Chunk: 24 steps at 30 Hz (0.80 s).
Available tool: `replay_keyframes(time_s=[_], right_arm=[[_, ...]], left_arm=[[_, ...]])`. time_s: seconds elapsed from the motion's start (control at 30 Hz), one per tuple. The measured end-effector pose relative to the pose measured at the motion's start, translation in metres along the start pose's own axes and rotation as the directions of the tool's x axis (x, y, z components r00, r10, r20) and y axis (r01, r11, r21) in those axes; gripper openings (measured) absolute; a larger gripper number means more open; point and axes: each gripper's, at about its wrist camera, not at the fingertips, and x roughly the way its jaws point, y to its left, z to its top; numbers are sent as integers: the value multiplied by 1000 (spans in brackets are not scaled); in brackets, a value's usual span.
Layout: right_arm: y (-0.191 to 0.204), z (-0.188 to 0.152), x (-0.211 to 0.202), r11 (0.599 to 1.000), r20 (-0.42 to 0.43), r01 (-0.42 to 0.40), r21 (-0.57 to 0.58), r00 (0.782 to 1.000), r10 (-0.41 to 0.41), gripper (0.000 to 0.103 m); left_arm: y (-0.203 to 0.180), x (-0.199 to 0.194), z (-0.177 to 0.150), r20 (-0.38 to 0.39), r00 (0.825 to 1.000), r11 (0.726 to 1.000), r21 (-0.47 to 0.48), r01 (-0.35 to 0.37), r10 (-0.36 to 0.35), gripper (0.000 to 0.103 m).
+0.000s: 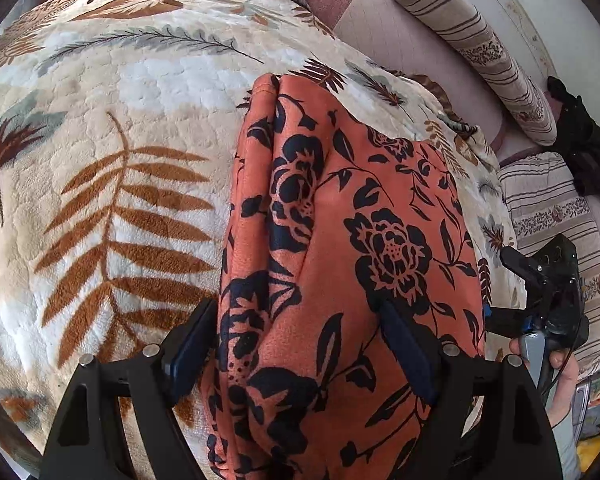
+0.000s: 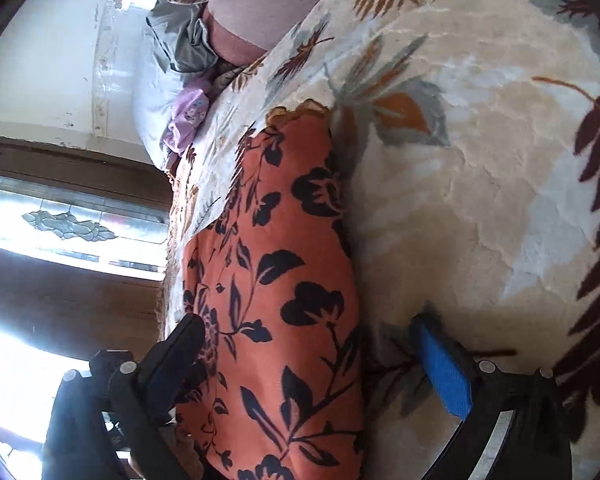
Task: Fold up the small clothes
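Observation:
An orange garment with black flowers [image 1: 340,208] lies folded into a long strip on the leaf-print fleece blanket [image 1: 120,140]. My left gripper [image 1: 300,344] is open and straddles the strip's near end. Its left finger stands beside the cloth's edge and its right finger rests on top of the cloth. In the right wrist view the same garment [image 2: 276,264] runs away from me. My right gripper [image 2: 306,332] is wide open across it, with the blue pad on the blanket [image 2: 480,180] clear of the cloth. In the left wrist view the right gripper [image 1: 504,284] is at the strip's right edge.
Striped bolster pillows [image 1: 480,40] lie along the wall at the back right, with a black item [image 1: 588,152] beyond them. A purple cloth [image 2: 188,116] and a grey one [image 2: 188,40] sit at the bed's far end. A person's hand [image 1: 560,364] holds the right gripper.

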Motion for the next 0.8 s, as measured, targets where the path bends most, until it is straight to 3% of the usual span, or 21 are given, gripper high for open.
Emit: replay_keyframes(time_s=[0.1,0.2,0.27,0.4,0.43,0.47,0.53,0.63,0.8], right_arm=[[7,1,18,1000,-105,-28,-10,994,27,103],[16,-1,30,998,-128,-1,-68,992,-8,102],[12,1,33,999,-126,11,-33,992,-15,97],[10,3,36,998,-158,55,-30,986,-59,87],[10,3,36,997,-160,72,-37,984,-77,78],[10,3,36,994,-157,101,-48,982,-108,55],[12,0,35,989,-150,123,-79,980,-133,48],[22,-5,31,978,-118,152,-140,979,-169,41],[51,-12,13,954,-51,169,-247,981,-187,35]], left_arm=[[-4,3,0,-4,1000,1000,17,-4,4,83],[-6,5,0,2,1000,999,34,-15,15,83],[-7,6,1,4,1000,999,39,-24,24,83],[-12,9,2,11,999,998,47,-45,45,68],[-13,9,2,11,999,998,43,-42,42,61],[-15,11,4,7,999,999,37,-34,33,57],[-15,10,6,0,1000,999,30,-22,22,45],[-18,5,10,5,1000,998,55,-22,22,36],[-34,-12,10,67,998,996,91,-12,6,31]])
